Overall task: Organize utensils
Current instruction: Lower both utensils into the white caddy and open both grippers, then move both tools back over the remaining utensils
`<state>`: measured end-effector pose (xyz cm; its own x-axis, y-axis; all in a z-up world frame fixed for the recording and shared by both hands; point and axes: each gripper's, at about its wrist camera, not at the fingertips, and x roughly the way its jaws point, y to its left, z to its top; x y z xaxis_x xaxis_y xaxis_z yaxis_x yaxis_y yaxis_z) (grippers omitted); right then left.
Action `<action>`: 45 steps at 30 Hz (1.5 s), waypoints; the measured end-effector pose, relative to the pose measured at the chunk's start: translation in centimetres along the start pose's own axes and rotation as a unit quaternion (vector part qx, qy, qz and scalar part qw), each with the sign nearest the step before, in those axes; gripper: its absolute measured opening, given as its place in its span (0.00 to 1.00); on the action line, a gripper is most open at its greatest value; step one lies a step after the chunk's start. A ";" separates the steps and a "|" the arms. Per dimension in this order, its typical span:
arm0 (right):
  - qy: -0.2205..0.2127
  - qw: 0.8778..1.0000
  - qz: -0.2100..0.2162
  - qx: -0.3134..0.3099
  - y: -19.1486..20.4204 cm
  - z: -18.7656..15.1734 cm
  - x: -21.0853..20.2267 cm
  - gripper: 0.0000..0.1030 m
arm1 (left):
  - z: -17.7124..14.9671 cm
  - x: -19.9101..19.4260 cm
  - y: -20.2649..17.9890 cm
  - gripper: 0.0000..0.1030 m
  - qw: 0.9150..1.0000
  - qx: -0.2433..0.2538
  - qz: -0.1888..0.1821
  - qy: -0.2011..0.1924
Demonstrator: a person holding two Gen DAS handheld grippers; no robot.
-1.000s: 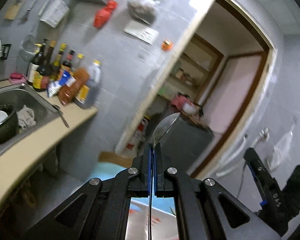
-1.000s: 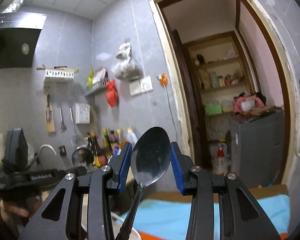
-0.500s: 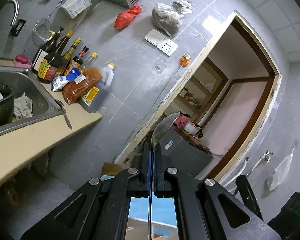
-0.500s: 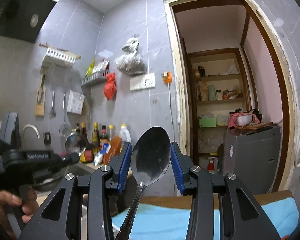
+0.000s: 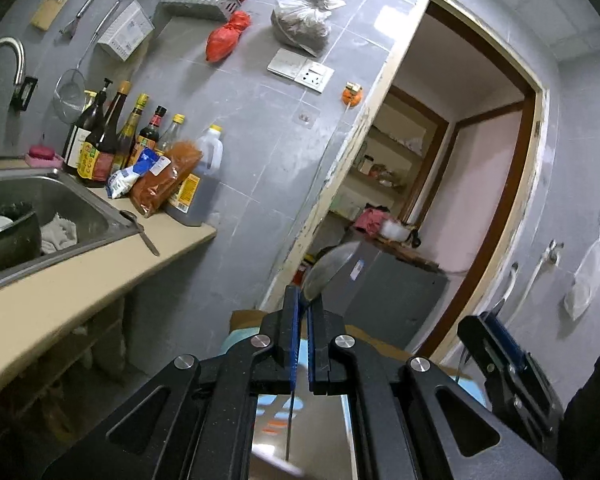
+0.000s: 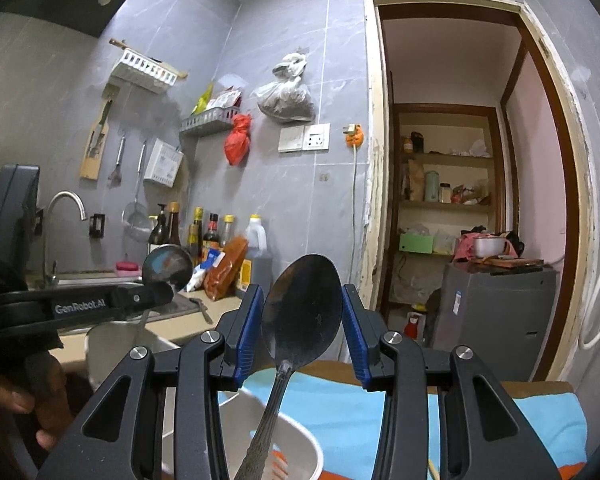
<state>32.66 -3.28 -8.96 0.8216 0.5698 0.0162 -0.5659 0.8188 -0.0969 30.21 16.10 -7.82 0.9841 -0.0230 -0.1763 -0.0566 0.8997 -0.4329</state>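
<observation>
Claws (image 6: 302, 322) (image 5: 303, 322) level, each clamping an upright spoon (image 6: 300, 308)

the spoon (image 6: 300, 312) handle runs off the bottom edge; the bowl (image 6: 296, 436) beneath is blurred and half hidden.

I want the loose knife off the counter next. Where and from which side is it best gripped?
Grip the knife probably at its handle end, which points toward the counter's front edge, while the other end rests on the sink's rim. Come from above, jaws across its thin width; it lies flat. Both grippers already hold spoons.
</observation>
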 end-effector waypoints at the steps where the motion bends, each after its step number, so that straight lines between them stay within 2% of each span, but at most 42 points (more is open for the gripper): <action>1: 0.004 1.000 0.002 0.003 -0.1 0.0 0.0 0.37 | -0.1 -0.1 0.0 0.01 1.000 0.002 -0.002 0.007; 3: 0.008 1.000 0.003 0.006 -0.2 0.0 -0.2 0.39 | -0.3 -0.4 0.1 0.03 1.000 0.006 -0.004 0.017; 4: 0.009 1.000 0.006 0.008 -0.3 0.0 -0.4 0.44 | -0.3 -0.6 0.0 0.06 1.000 0.009 -0.007 0.020; 6: 0.014 1.000 0.010 0.013 -0.3 0.1 -0.5 0.47 | -0.2 -0.9 0.0 0.13 0.999 0.013 -0.008 0.030; 8: 0.018 1.000 0.014 0.019 -0.4 0.2 -0.8 0.51 | -0.1 -1.2 -0.1 0.28 0.999 0.011 -0.009 0.042; 9: 0.021 0.999 0.017 0.026 -0.5 0.5 -1.0 0.53 | 0.0 -1.4 -0.1 0.31 0.999 0.008 -0.010 0.044; 11: 0.022 0.999 0.018 0.042 -0.8 0.9 -1.5 0.57 | 0.4 -2.0 -0.4 0.45 0.999 0.005 -0.006 0.041; 13: 0.024 0.998 0.015 0.059 -1.5 1.6 -2.1 0.65 | 0.9 -2.5 -1.0 0.50 0.999 0.008 -0.006 0.041; 15: 0.025 0.997 0.006 0.078 -2.5 2.4 -2.9 0.73 | 1.6 -2.7 -2.1 0.58 0.999 0.020 0.002 0.043; 17: 0.028 0.995 -0.007 0.091 -3.6 3.1 -3.7 0.80 | 2.2 -3.0 -3.6 0.72 0.999 0.034 0.008 0.041; 18: 0.031 0.995 -0.014 0.097 -4.2 3.5 -4.1 0.82 | 2.4 -3.1 -4.2 0.75 0.998 0.039 0.011 0.038; 20: 0.033 0.993 -0.034 0.109 -5.6 4.3 -5.4 0.93 | 2.7 -3.4 -6.0 0.90 0.998 0.051 0.021 0.029; 22: 0.035 0.991 -0.054 0.116 -7.1 4.9 -6.8 1.00 | 2.8 -3.6 -7.8 0.96 0.997 0.065 0.030 0.021; 27: 0.049 0.987 -0.098 0.121 -10.7 5.8 -10.1 1.00 | 1.6 -3.7 -12.7 0.96 0.993 0.110 0.029 0.018; 31: 0.064 0.982 -0.131 0.117 -13.7 5.6 -13.1 1.00 | -0.7 -3.8 -16.4 0.97 0.990 0.138 0.003 0.030; 37: 0.099 0.973 -0.173 0.112 -17.6 3.8 -16.4 1.00 | -5.0 -2.5 -20.8 0.97 0.982 0.170 -0.033 0.080; 43: 0.135 0.962 -0.201 0.126 -21.1 0.8 -18.6 1.00 | -9.3 -0.3 -22.7 0.97 0.976 0.165 -0.046 0.135; 45: 0.154 0.957 -0.202 0.138 -22.1 -0.7 -18.7 1.00 | -10.9 0.9 -22.7 0.97 0.973 0.153 -0.047 0.165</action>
<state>29.87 -32.09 -7.81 0.9344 0.1898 -0.3014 -0.1595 0.9796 0.1223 30.55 -9.06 -7.76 0.8719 -0.2053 -0.4445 0.1342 0.9733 -0.1864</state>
